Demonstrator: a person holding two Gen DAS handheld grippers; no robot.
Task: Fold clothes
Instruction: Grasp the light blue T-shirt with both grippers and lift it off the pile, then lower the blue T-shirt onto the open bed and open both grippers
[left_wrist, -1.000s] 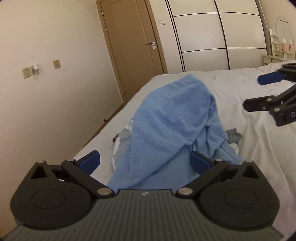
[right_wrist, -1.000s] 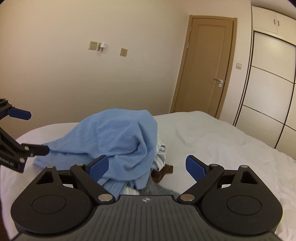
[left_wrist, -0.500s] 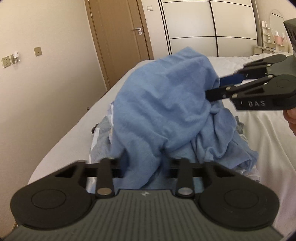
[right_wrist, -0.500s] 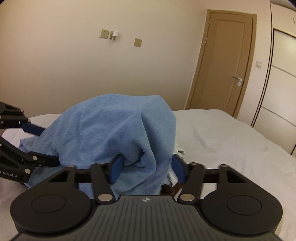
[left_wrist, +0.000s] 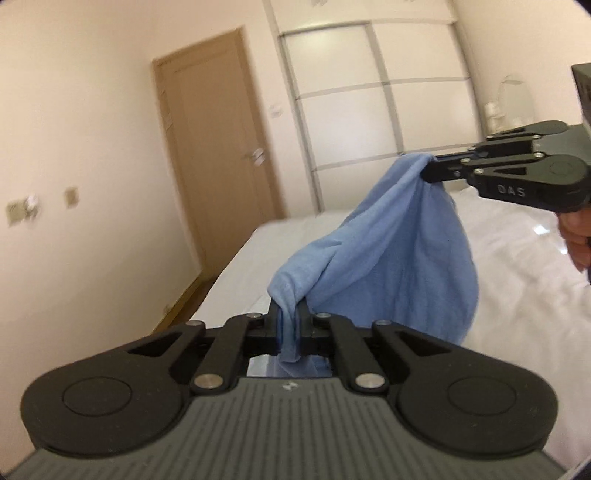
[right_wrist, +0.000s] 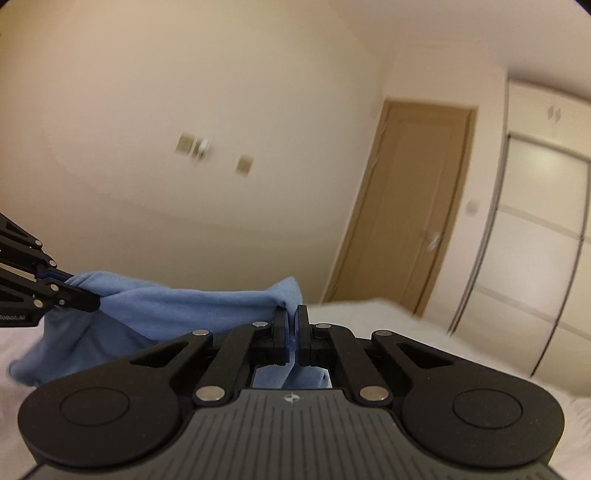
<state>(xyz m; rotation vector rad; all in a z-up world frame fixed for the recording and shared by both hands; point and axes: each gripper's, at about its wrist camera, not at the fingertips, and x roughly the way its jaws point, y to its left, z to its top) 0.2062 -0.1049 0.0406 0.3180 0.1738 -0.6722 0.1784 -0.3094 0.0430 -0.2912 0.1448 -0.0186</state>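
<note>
Both grippers' fingers clamp blue garment (left_wrist: 399, 254), lifted.

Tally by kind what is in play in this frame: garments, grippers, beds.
Blue garment: 1
Grippers: 2, the left gripper and the right gripper, each shut on the garment
White bed: 1
Total: 4

"DAS" stands on the side of the right gripper (left_wrist: 430, 167) – and "Robot.AI" (start cut off) on the left gripper (right_wrist: 83, 293).
</note>
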